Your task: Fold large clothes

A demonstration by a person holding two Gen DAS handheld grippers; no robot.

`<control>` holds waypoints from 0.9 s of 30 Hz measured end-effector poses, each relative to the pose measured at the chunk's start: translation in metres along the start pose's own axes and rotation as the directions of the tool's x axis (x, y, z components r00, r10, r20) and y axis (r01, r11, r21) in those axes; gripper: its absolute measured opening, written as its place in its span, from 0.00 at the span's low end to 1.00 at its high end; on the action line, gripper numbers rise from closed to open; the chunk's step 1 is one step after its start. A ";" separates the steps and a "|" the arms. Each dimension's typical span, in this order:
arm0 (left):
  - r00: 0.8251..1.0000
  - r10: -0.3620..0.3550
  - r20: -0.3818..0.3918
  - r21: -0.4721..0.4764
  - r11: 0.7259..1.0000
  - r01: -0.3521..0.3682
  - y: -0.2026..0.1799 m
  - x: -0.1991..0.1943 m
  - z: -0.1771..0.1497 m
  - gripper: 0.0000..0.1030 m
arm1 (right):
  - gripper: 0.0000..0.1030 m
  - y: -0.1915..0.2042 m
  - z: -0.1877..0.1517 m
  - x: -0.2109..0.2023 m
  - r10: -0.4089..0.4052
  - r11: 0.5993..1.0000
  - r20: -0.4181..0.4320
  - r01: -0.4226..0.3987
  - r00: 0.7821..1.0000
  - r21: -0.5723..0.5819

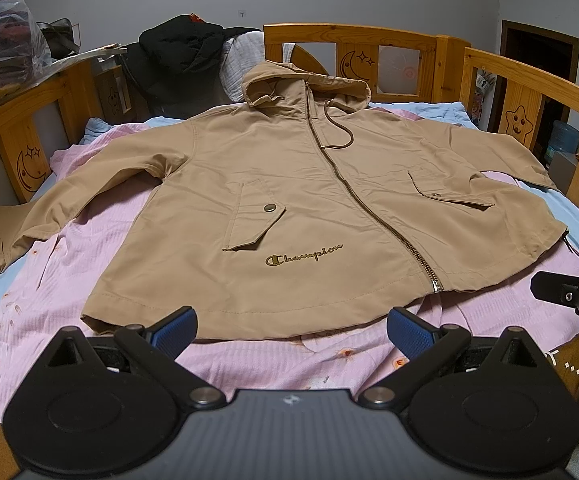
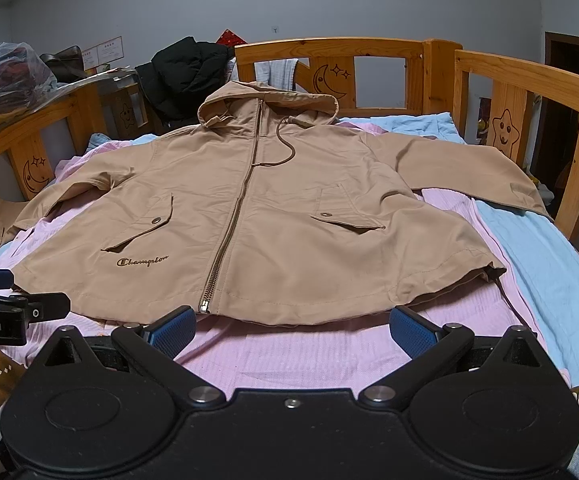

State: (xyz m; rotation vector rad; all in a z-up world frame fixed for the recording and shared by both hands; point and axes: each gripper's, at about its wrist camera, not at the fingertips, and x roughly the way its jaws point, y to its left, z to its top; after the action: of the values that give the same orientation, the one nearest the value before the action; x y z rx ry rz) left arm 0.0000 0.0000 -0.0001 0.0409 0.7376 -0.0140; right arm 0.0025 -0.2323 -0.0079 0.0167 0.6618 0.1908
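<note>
While both grippers hang low at the near edge of the bed, their blue-padded fingers stand spread wide and grasp nothing. Across the bottom of the left wrist view, the left gripper has its pads just short of the hem of the tan hooded jacket, not touching it. The right gripper sits likewise in its own view, fingers apart, with the zipper end just above its left pad.

The jacket lies flat, front up and zipped, over a pink sheet that shows as a free strip between hem and fingers. Its sleeves reach outward: one cuff touches the wooden rail at the left edge of the frame, the other runs toward the rail at the right. The hood points at the headboard in the upper middle. A light blue blanket fills the lower right. A black garment is heaped at the upper left, beside a plastic bag.
</note>
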 end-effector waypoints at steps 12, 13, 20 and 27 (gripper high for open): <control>1.000 -0.001 -0.002 0.000 1.000 0.001 0.006 0.000 -0.002 1.00 | 1.00 -0.002 -0.002 0.003 -0.001 1.000 -0.001 0.001 1.000 0.005; 1.000 -0.001 -0.002 -0.001 1.000 0.001 0.005 0.000 -0.001 1.00 | 1.00 -0.002 -0.002 0.003 -0.002 1.000 -0.002 0.002 1.000 0.005; 1.000 -0.001 -0.003 -0.002 1.000 0.001 0.005 0.000 -0.002 1.00 | 1.00 -0.002 -0.001 0.003 -0.002 1.000 -0.003 0.002 1.000 0.005; 1.000 -0.002 -0.012 -0.001 1.000 0.002 0.005 0.001 -0.006 1.00 | 1.00 -0.002 -0.003 0.004 -0.006 1.000 -0.010 0.006 1.000 0.008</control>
State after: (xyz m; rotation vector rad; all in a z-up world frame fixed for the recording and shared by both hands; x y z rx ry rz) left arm -0.0031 0.0054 -0.0045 0.0393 0.7496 -0.0149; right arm 0.0041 -0.2340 -0.0131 0.0213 0.6721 0.1821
